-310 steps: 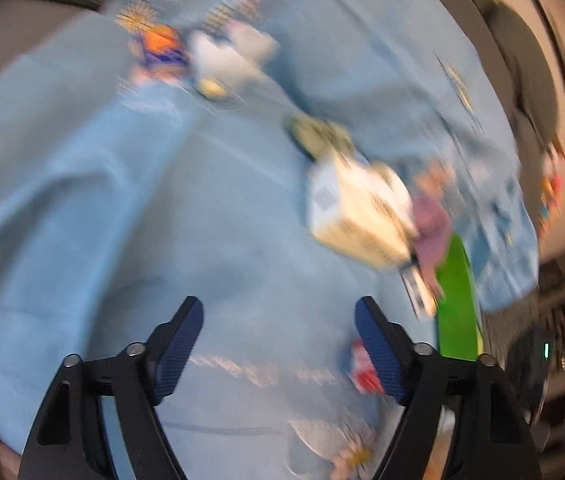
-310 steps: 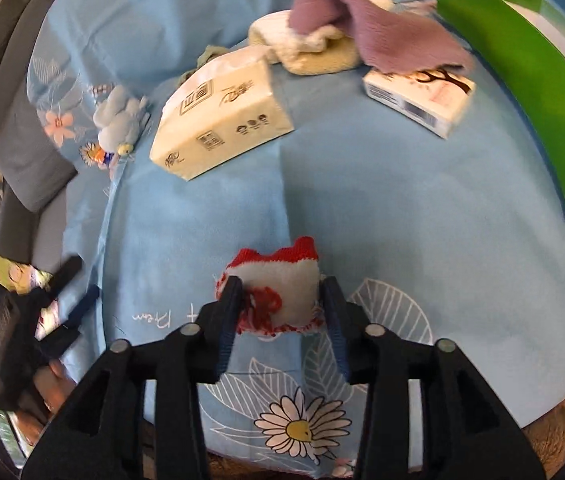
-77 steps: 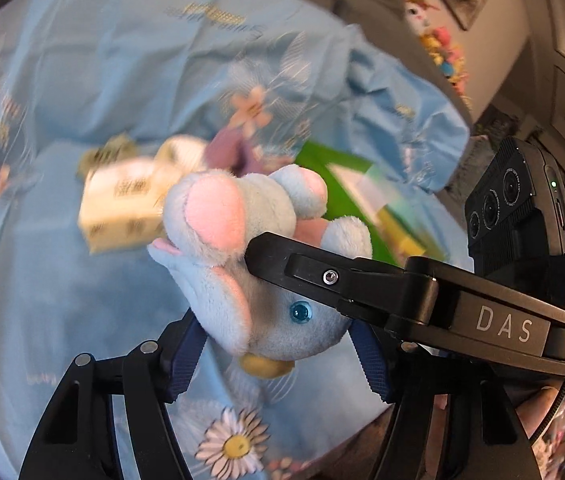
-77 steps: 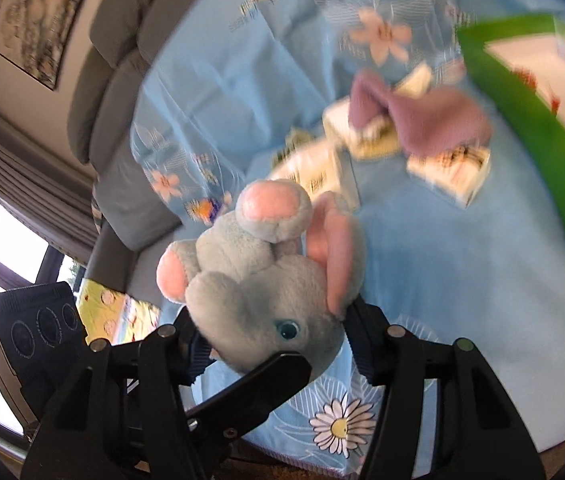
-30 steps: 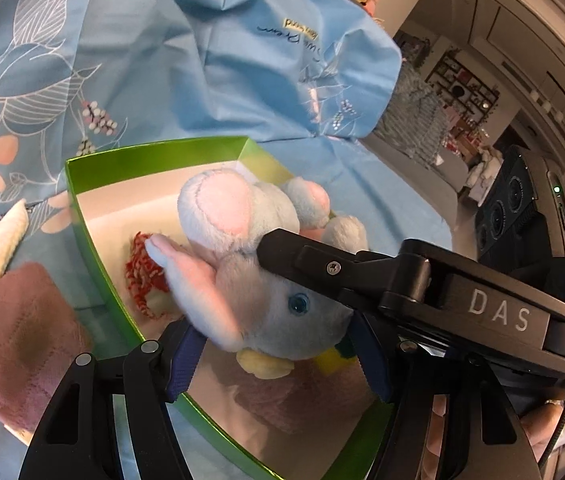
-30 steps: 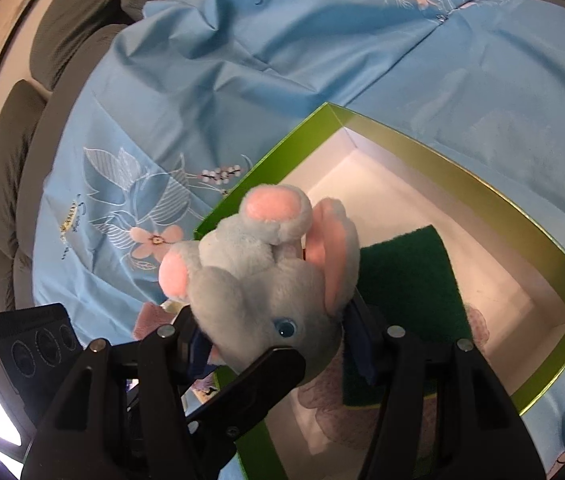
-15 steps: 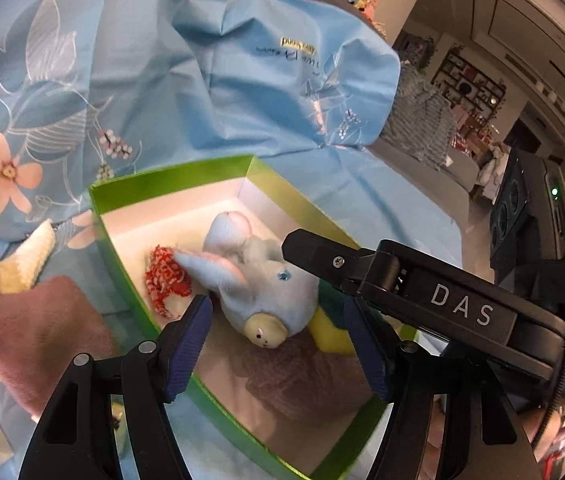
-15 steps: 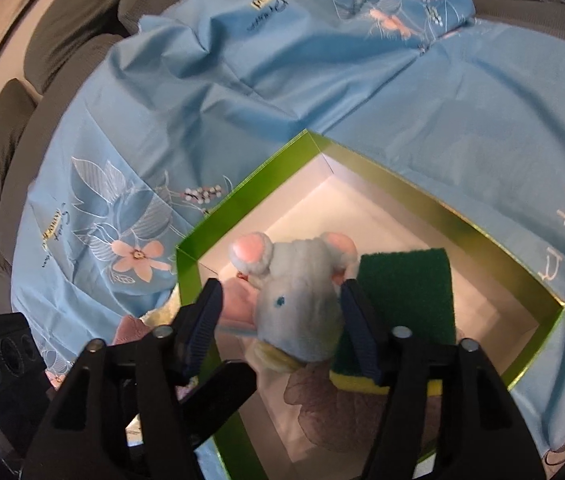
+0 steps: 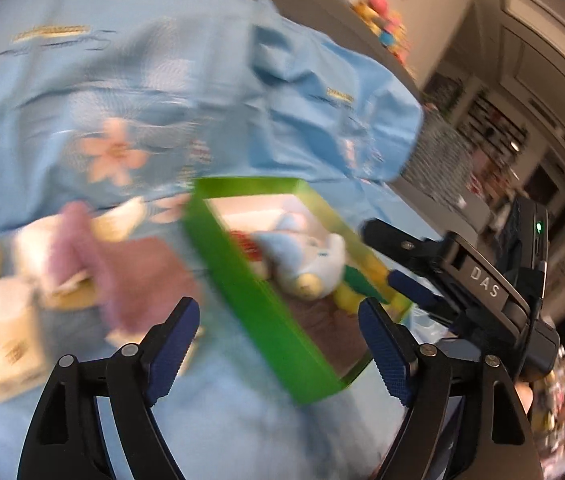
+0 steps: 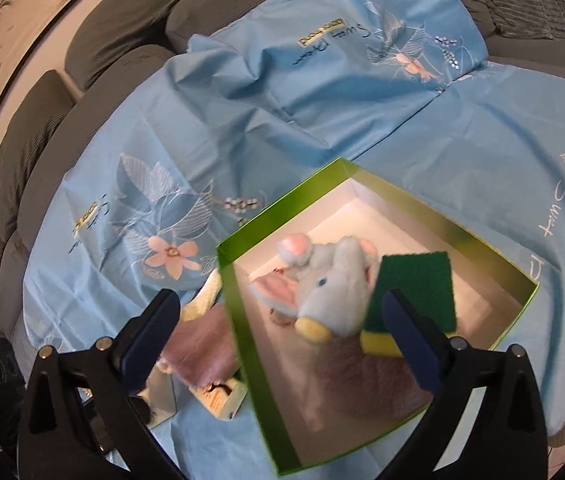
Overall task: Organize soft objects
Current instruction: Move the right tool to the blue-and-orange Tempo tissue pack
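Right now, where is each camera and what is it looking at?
Left wrist: sits on the left gripper, faces across the box side-on; its own open jaws and the right gripper show.
Right wrist: sits on the right gripper, looks down into the box; only its open jaws show.
Both share: box, elephant, sponge, blue sheet.

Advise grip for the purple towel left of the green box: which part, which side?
Take the towel by its raised bunched middle, coming from above with the left gripper, which is open and nearer. It lies limp over a tissue pack, close against the box wall, so a side approach is blocked there.
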`<state>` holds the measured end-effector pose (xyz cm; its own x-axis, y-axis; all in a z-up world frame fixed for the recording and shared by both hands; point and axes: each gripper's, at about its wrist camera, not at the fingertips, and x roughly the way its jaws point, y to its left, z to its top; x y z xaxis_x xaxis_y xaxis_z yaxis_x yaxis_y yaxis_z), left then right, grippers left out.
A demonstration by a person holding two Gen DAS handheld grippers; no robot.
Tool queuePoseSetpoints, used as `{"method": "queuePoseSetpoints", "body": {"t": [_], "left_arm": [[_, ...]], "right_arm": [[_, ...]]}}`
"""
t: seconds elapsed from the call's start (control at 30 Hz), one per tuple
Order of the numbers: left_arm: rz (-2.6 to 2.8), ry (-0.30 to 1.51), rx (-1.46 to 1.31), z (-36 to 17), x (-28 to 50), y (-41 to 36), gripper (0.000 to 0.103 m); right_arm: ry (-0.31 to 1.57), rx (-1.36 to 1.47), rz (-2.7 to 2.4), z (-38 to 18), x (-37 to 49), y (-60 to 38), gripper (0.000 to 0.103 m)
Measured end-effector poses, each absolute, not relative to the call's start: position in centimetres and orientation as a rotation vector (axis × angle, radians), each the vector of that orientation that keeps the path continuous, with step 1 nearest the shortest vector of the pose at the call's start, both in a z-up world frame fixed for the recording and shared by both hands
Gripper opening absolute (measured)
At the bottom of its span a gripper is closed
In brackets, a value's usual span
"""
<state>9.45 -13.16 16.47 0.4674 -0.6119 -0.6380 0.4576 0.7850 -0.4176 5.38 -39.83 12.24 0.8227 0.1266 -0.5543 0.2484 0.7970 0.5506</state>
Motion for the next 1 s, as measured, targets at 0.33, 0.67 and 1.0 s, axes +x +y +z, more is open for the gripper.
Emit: {"method": "queuePoseSetpoints", "body": {"t": [0.33, 0.67, 1.0], "left_arm": [[-0.300, 0.868, -0.327, 14.0, 4.6, 1.5, 0.090], [0.110, 0.903, -0.495, 8.8, -0.3, 14.4, 0.090], [0.366, 0.820, -0.814, 6.0, -1.4, 24.4, 0.090]], "right_arm": [[0.691, 0.501, 0.006, 12.9, 2.5, -34.1, 0.102], [0.795, 0.388, 0.212, 13.5, 3.5, -24.1, 0.102], [0.959, 0.221, 0.542, 13.5, 9.1, -4.4, 0.100]]}}
